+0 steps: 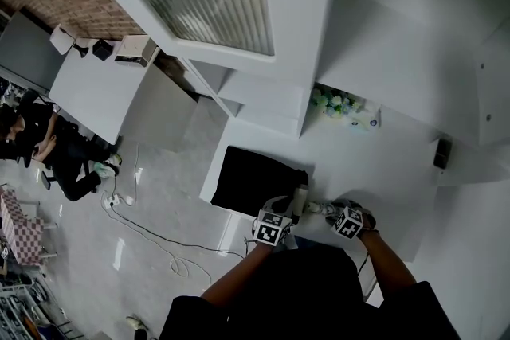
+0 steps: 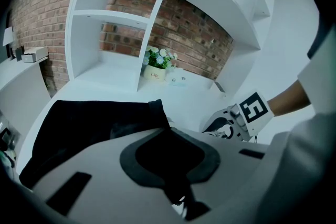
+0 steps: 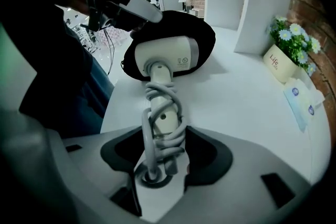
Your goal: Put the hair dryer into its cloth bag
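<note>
The white hair dryer (image 3: 165, 57) lies on the white table (image 3: 247, 107), its head at the mouth of the black cloth bag (image 3: 205, 34). Its handle (image 3: 160, 123), wound with grey cord, points toward my right gripper (image 3: 163, 165), whose jaws stand wide with the pads against the cord on both sides. My left gripper (image 2: 176, 176) is shut on a fold of the bag (image 2: 89, 123) and holds its rim up over the dryer's head. From the head view the bag (image 1: 255, 179) lies left of both grippers, left (image 1: 272, 228) and right (image 1: 348, 220).
A pot of flowers (image 3: 286, 55) and flat tissue packs (image 3: 302, 99) stand by the white shelving (image 2: 157, 8) at the back. The table's edge (image 1: 215, 171) drops to the floor at the left, where a cable (image 1: 151, 239) lies and a person (image 1: 56, 147) sits.
</note>
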Motion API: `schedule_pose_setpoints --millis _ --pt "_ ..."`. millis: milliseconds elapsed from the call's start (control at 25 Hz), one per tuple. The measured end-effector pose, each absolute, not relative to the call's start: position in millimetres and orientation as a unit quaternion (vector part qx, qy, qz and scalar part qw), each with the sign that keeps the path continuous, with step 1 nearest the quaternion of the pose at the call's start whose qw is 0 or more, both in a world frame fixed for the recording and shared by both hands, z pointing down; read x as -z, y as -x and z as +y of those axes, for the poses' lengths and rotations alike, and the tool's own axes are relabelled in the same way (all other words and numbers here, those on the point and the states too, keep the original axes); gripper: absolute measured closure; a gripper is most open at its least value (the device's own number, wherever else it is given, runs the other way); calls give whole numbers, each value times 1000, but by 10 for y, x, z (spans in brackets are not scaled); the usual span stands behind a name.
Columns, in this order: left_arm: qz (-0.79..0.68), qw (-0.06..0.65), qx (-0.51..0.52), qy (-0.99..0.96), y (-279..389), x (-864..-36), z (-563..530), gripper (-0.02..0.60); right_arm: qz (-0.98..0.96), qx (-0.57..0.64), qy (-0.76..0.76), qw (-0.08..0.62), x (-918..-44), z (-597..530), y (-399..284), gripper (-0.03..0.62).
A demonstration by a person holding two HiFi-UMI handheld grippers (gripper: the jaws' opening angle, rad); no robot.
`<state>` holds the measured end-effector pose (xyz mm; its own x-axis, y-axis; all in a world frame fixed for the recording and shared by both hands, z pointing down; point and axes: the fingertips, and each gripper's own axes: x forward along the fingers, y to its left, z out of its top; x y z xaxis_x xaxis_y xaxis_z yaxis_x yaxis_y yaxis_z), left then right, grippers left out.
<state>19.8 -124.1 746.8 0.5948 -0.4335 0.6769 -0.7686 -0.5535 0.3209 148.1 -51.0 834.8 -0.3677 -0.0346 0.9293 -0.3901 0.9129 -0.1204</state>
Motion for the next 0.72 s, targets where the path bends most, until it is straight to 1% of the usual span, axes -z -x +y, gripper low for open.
schedule_pose_setpoints --millis 120,400,600,720 --pt "-360 307 -281 -835 -211 -7472 -1227 541 -830 -160 -148 513 -8181 -603 -1413 359" --pt "-363 305 -271 -838 -276 -7431 -1245 541 -868 -156 -165 442 -7863 -827 -1087 368" --pt "-365 299 -265 -841 -281 -7350 -1259 541 -879 -154 -156 424 -7785 -965 -838 370" --pt "-361 265 -282 -849 -289 -7344 -1261 541 -884 -148 -151 417 -7763 -1057 -702 370"
